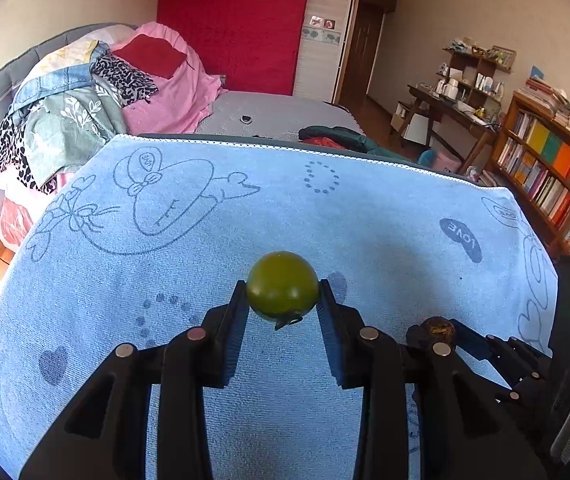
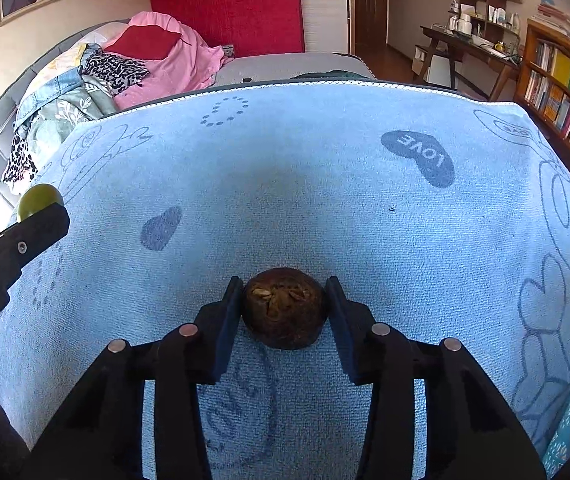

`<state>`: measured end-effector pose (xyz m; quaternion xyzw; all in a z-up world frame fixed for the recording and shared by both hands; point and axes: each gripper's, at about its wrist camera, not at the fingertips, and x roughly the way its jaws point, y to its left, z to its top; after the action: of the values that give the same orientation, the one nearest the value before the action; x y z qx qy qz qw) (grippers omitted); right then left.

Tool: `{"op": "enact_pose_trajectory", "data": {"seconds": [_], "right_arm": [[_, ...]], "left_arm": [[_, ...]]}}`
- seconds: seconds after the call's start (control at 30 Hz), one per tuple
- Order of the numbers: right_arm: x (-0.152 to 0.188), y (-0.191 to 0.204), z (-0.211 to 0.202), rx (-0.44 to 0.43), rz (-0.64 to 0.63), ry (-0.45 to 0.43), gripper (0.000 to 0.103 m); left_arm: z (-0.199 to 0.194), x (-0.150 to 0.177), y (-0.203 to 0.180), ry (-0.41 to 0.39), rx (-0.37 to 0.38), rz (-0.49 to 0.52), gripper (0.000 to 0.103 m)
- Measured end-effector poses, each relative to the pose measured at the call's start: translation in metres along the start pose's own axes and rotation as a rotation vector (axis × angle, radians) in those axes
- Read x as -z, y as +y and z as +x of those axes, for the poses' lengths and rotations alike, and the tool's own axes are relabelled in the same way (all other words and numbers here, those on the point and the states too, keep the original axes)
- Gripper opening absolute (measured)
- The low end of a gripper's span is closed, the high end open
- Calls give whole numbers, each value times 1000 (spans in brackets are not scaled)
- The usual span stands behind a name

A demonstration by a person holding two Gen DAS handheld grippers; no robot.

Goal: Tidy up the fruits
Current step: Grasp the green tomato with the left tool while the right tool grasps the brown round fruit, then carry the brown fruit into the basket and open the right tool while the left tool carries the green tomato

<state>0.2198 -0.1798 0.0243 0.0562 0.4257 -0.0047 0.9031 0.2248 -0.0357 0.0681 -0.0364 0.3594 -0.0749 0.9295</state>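
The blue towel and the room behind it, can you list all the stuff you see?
Round green fruit: one, green, between the left gripper's fingers.
Round brown fruit: one, dark brown, between the right gripper's fingers.
Blue cartoon-print towel: one, light blue, spread under both fruits.
Pile of clothes: one, mixed colours, on the grey bed.
Wooden bookshelf: one, brown, far right.
Left hand-held gripper: one, black, shut on the green fruit.
Right hand-held gripper: one, black, shut on the brown fruit.

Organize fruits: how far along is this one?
Nothing looks sorted yet; no bowl or tray for the fruit is in view. In hand: the left gripper is shut on the green fruit, the right gripper on the brown fruit, both over the blue towel. Left: placing both.
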Motion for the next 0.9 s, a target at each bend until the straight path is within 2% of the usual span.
{"op": "enact_pose_trajectory", "data": {"seconds": [0.2, 0.53, 0.9], "right_arm": [[8, -6, -30, -16, 22, -31, 43], [22, -7, -89, -25, 24, -99, 43], [43, -28, -145, 19, 72, -157, 43]], "left_arm": [[-13, -1, -11, -25, 48, 19, 35], [-54, -2, -35, -118, 126, 69, 35], [-95, 6, -69, -203, 204, 141, 35]]}}
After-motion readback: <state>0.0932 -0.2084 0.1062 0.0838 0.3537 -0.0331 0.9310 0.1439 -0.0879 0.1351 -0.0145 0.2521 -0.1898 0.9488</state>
